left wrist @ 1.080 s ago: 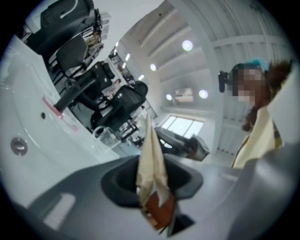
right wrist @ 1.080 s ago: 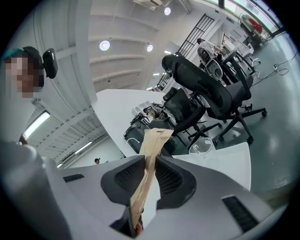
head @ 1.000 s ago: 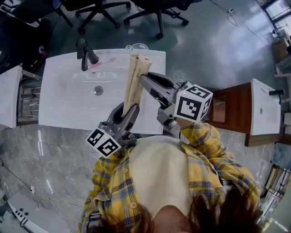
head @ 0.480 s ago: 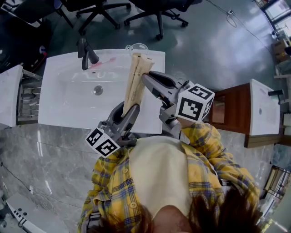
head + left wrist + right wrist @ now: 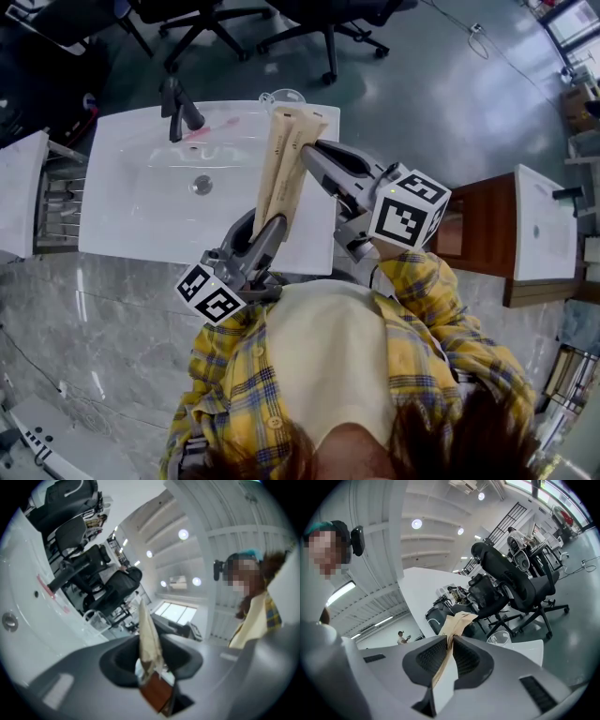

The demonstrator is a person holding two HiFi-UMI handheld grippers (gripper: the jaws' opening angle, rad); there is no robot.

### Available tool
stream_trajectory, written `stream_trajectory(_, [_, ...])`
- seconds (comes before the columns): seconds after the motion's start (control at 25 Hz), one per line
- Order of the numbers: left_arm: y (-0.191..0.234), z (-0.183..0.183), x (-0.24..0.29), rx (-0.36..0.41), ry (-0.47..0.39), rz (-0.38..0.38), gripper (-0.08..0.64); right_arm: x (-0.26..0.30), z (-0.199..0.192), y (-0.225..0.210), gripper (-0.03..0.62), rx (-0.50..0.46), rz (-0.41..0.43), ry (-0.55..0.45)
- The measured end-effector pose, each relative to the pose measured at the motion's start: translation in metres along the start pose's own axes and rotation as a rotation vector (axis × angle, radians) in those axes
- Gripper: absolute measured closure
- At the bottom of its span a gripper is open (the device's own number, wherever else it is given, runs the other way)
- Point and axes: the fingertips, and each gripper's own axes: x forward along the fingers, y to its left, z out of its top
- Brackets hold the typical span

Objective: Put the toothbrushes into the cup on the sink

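A long brown paper toothbrush package is held upright over the white sink. My left gripper is shut on its lower end, and the paper sticks out between the jaws. My right gripper reaches in from the right with its jaws closing on the package's upper edge; the paper flap is pinched between the pads. A pink toothbrush lies on the sink beside the dark faucet. The clear cup stands at the sink's back edge.
The sink's drain sits mid-basin. A metal rack is at the left and a second sink on a wooden cabinet at the right. Office chairs stand on the floor behind the sink.
The right gripper has shifted a little to the right and the package's top now looks wider, its layers spread apart. The left gripper has stayed put.
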Motion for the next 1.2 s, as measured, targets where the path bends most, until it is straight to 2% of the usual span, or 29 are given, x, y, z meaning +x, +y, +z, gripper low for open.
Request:
stream_trajectory(0.08, [0.0, 0.0, 0.0, 0.003, -0.005, 0.006, 0.44, -0.003, 0.004, -0.002, 0.548, 0.0, -0.005, -0.01])
stream_trajectory(0.16, [0.0, 0.001, -0.002, 0.007, -0.013, 0.013, 0.492, -0.006, 0.009, -0.007, 0.561, -0.011, -0.022, -0.02])
stream_trajectory(0.24, [0.0, 0.002, -0.003, 0.003, -0.016, 0.01, 0.504, -0.007, 0.012, -0.011, 0.563, -0.026, -0.034, -0.021])
stream_trajectory(0.44, [0.0, 0.002, -0.003, 0.001, -0.023, 0.015, 0.508, -0.006, 0.013, -0.012, 0.568, 0.014, -0.01, -0.023])
stream_trajectory(0.64, [0.003, 0.007, -0.01, 0.016, -0.049, 0.055, 0.508, -0.004, 0.015, -0.019, 0.568, 0.012, -0.02, -0.025])
stream_trajectory(0.92, [0.012, 0.016, -0.026, 0.034, -0.089, 0.131, 0.508, 0.009, 0.036, -0.029, 0.568, -0.036, -0.033, -0.067])
stream_trajectory(1.2, [0.017, 0.02, -0.039, 0.039, -0.108, 0.194, 0.508, 0.029, 0.068, -0.043, 0.568, -0.118, -0.062, -0.16])
